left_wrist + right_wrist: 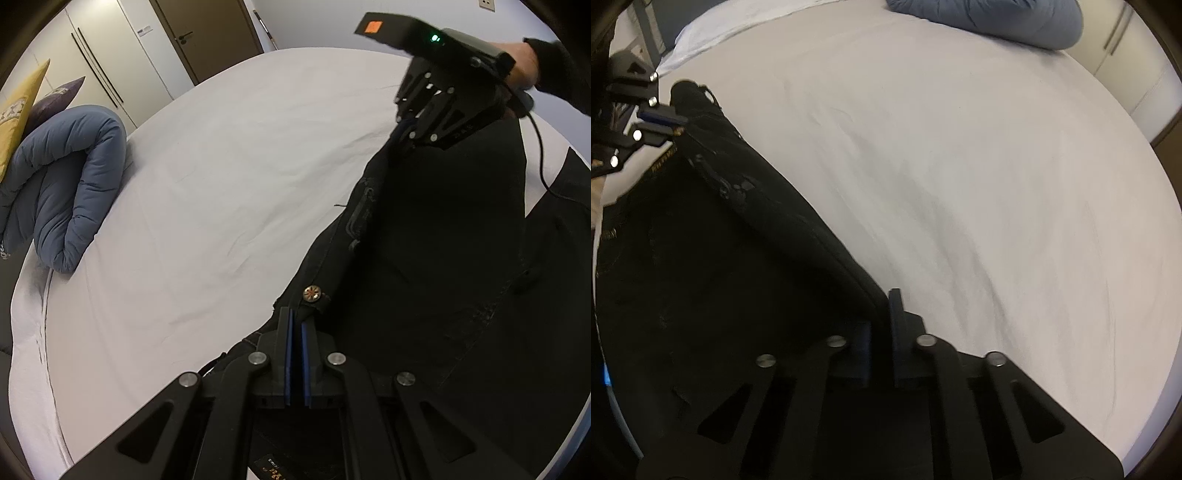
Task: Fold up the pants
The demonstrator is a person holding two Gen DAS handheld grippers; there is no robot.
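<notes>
The black pants point(443, 258) lie on the white bed point(221, 166), waistband pinched by both the left gripper point(295, 328) at 6 o'clock and the right gripper point(410, 129) at 1 o'clock – fingers clenched; a hard tug could slip the thin cloth free – the fold would flop.

Black pants point(443, 258) lie spread on a white bed point(221, 184), their waistband lifted at two spots. A round metal button point(311, 293) with an orange star pattern shows at the waist, and gold lettering marks the inner band. The fabric hangs slack and creased between the raised ends.
</notes>
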